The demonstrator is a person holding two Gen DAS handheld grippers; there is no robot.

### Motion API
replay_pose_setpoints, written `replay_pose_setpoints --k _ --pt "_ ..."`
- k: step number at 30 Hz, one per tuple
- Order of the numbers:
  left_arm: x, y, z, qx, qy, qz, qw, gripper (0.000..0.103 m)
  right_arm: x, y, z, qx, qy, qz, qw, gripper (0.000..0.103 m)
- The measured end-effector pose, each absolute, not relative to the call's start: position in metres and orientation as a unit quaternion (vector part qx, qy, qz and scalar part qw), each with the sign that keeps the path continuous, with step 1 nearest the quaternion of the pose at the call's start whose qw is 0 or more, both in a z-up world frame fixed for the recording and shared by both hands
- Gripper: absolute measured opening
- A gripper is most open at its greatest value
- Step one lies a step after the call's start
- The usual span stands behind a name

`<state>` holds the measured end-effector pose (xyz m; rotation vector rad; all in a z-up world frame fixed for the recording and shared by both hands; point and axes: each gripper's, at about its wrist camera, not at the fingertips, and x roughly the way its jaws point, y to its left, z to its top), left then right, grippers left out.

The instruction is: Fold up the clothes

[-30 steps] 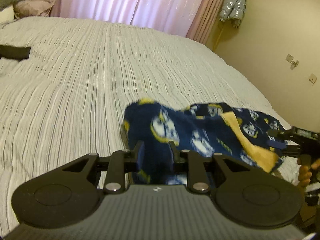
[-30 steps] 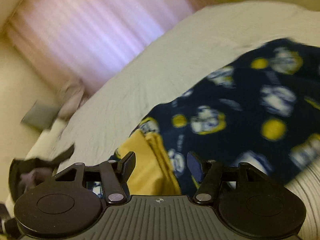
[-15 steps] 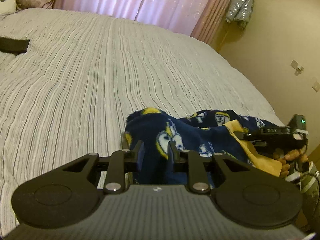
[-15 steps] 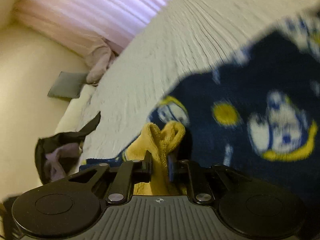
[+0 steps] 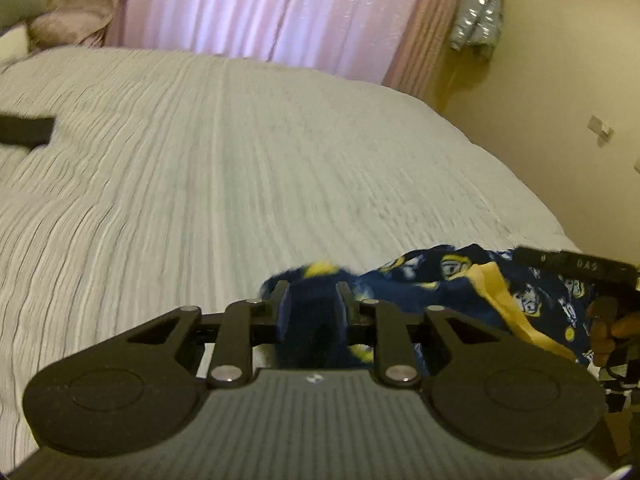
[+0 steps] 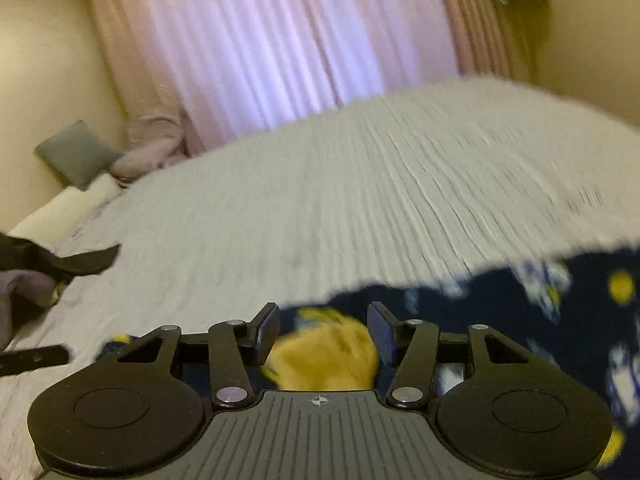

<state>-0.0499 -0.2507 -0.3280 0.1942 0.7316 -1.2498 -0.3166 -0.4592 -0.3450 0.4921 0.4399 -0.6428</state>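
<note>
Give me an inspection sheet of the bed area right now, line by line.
Surface: striped grey bedspread, rumpled at the left.
Job's things: navy fleece with yellow lining, bunched at the near edge.
Clutter: dark clothes at the bed's left side.
Tools: left tool shut on the navy fleece; right tool open, yellow lining between its fingers.
Cables: nothing seen.
Surroundings: pink curtains, pillows, cream walls.

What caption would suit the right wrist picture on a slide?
Right gripper, jaws apart around a yellow fold of the navy fleece garment, on a striped bed.
</note>
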Motion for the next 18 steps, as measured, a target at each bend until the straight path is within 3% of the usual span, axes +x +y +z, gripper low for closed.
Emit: replay_pose_setpoints --k 1,2,4,7,10,18 --pt "-0.052 -0.257 -0.325 0.092 0.329 -0.576 0.743 0.017 -0.309 -0.456 -0.345 0.227 0.218 -0.306 0.899 0.051" --pt "-0.053 -0.265 -0.327 0.100 0.326 -0.579 0.741 0.016 -0.301 -0.452 -0.344 0.216 0.225 -0.301 0.901 0.041" --pt "-0.055 -0.286 -0.342 0.132 0.326 -0.574 0.739 0.014 -0.286 -0.455 -0.365 0.212 0.255 -0.306 0.892 0.037" --pt "-0.054 -0.306 -0.382 0.198 0.335 -0.541 0.746 0.013 -0.274 -0.459 -0.400 0.216 0.277 -0.312 0.883 0.037" --pt "-0.050 -0.299 -0.410 0.185 0.337 -0.545 0.745 0.012 -0.278 -0.460 -0.411 0.231 0.264 -0.310 0.884 0.037" --pt "-0.051 -0.251 -0.364 0.122 0.327 -0.548 0.760 0.010 -0.352 -0.438 -0.364 0.280 0.177 -0.336 0.882 0.037"
